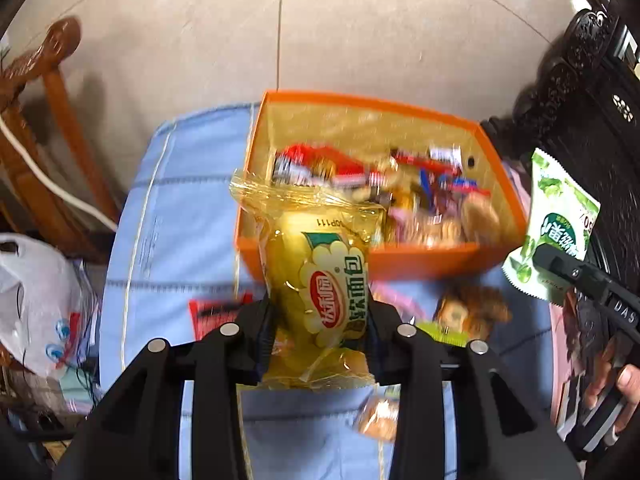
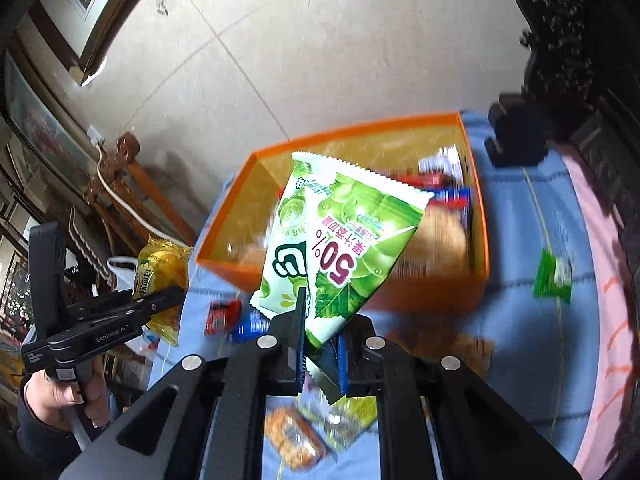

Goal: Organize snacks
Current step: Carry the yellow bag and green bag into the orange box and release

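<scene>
At far left in the left wrist view, a white plastic bag point(image 1: 34, 292) is lying beside a wooden chair point(image 1: 44, 128), with a white cord draped across it. The blue quilted cloth point(image 1: 188, 184) is covering the surface, though what lies under it cannot be told. The left tool point(image 1: 320, 320) is clenching a yellow bread packet point(image 1: 324, 280), which is standing upright between its fingers, just in front of the orange box point(image 1: 376, 258). That box is sitting on the cloth and holding a blurred heap of red, blue and tan wrappers. A red wrapper point(image 1: 212, 312) is peeking out left of the tool, and a brown snack point(image 1: 472, 312) is lying right of it; this view alone shows both plainly.

The right wrist view is showing the left tool point(image 2: 160, 300) from the side, at its left edge, with the person's hand point(image 2: 68, 392) gripping the handle. The right tool point(image 2: 320, 344) is pinching the lower corner of a green grape-print packet point(image 2: 340, 236), held tilted above the cloth, before the box's near wall. Only here is a small green sachet point(image 2: 554, 276) appearing on the cloth, right of the box, near a pink strip point(image 2: 600, 280).
</scene>
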A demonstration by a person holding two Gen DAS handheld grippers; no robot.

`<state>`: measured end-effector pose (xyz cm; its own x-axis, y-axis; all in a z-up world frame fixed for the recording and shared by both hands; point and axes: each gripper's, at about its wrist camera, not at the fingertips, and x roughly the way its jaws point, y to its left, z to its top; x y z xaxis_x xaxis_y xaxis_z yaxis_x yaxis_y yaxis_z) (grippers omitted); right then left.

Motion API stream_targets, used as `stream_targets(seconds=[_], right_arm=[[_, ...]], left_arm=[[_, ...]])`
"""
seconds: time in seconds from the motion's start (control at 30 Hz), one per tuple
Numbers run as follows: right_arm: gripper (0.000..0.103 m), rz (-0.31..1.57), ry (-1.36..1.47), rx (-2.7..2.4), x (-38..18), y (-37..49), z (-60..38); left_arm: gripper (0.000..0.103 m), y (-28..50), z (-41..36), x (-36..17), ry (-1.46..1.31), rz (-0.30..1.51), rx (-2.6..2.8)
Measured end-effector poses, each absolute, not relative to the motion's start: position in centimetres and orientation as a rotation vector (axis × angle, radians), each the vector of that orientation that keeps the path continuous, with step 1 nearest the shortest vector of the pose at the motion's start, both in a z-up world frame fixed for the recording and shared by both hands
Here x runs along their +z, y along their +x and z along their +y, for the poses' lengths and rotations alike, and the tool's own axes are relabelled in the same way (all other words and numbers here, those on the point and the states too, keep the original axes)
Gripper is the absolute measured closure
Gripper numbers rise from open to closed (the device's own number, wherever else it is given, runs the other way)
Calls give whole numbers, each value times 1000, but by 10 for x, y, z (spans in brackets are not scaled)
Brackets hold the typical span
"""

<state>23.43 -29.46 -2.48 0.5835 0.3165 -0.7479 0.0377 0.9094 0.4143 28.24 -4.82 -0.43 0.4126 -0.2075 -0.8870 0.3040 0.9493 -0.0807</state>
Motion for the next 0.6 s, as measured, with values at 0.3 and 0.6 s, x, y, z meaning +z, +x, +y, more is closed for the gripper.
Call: stream_targets(seconds=[0.3, 0.6], right_arm=[[89, 912, 409, 135, -30, 287, -308], [49, 912, 401, 71, -43, 310, -318]], left_arm=[[68, 342, -87, 0, 128, 1064, -318], [34, 378, -110, -15, 132, 1079, -279]])
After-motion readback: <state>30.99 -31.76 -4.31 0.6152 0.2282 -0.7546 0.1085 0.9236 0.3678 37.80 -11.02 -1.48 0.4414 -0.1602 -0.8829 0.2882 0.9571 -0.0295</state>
